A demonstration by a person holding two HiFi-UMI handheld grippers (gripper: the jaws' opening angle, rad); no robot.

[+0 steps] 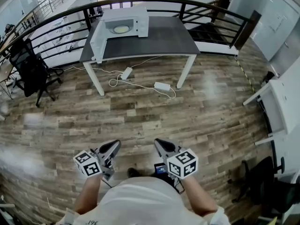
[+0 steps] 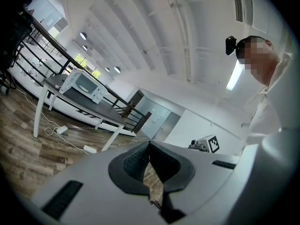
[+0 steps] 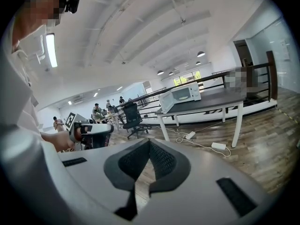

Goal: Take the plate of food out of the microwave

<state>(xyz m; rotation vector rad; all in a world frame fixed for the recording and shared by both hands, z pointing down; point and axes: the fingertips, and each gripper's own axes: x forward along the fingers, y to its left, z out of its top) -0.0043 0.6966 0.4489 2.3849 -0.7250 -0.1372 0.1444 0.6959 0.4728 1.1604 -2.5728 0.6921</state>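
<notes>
**Standing well back, nothing gripped**

We hold the left gripper [image 1: 114, 146] and the right gripper [image 1: 159, 143] low over the wooden floor [image 1: 154, 116]. Each has its fingers pressed together with nothing between them. Well ahead, the microwave [image 1: 133, 20] sits on the dark surface [image 1: 159, 39], its door [image 1: 97, 42] swung open and the plate of food [image 1: 121, 29] inside.

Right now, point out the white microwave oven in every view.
Head view: white microwave oven at top centre, door open.
Left gripper view: left of centre, in the distance.
Right gripper view: right of centre.
Shared landmark: the dark-topped, white-legged table under it.
</notes>
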